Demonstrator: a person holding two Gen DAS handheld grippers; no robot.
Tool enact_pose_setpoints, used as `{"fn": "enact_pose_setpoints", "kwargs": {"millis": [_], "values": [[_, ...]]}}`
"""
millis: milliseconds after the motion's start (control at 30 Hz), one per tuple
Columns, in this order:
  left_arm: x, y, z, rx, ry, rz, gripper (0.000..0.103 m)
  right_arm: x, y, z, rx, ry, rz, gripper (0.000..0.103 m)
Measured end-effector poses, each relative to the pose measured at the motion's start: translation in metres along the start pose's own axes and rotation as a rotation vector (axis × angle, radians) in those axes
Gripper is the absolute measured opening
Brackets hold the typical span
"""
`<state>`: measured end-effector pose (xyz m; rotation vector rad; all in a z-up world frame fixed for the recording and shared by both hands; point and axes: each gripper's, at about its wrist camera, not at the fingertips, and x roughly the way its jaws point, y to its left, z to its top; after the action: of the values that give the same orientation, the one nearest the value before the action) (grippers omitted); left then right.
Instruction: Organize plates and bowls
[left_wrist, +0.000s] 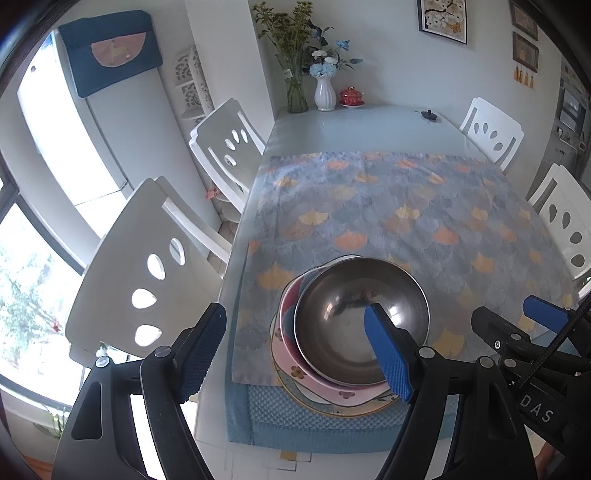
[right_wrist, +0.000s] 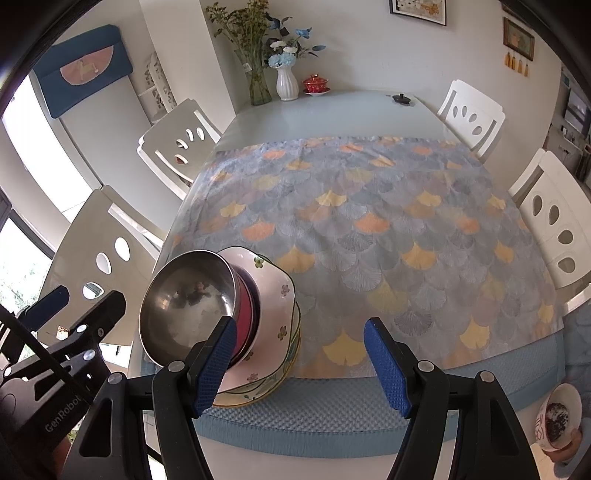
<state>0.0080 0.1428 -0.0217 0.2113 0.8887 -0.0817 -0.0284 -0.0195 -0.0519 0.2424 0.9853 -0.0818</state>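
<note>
Left gripper (left_wrist: 295, 354): seen lowest in the left wrist view, its blue-padded fingers spread wide apart, nothing held; the right-hand pad (left_wrist: 388, 354) is seen over the steel bowl's rim, contact cannot be told.
Right gripper (right_wrist: 300, 363): fingers likewise spread apart and empty, held above the near table edge, just right of the stack.
Blue mat (right_wrist: 332, 410): laid along the near table edge, under the stack's front.
Stack: placed at the near left corner of the table, partly on the mat, partly on the patterned cloth.
Steel bowl (left_wrist: 354, 314): set on top, open upward, nested in a pink bowl (left_wrist: 291, 332).
Pink flowered plate (right_wrist: 273, 295): found beneath the bowls, with a yellow-rimmed plate (right_wrist: 255, 397) lowest.
Patterned cloth (right_wrist: 369, 221): spread over the table's middle, ginkgo-leaf print.
White chairs (left_wrist: 147, 280): drawn up along both sides.
Far end: a white vase (left_wrist: 325, 92), a glass vase with stems (left_wrist: 296, 88), a red lidded cup (left_wrist: 351, 96) and a small dark lid (left_wrist: 429, 115) are seen near the wall.
</note>
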Motion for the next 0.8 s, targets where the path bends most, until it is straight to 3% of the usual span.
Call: {"fn": "enact_pose_setpoints", "kwargs": {"millis": [800], "values": [[0.011,-0.003,0.001,0.023,0.016,-0.011,0.076,0.012,0.006,0.009,-0.010,0.022,-0.003,0.069]]}}
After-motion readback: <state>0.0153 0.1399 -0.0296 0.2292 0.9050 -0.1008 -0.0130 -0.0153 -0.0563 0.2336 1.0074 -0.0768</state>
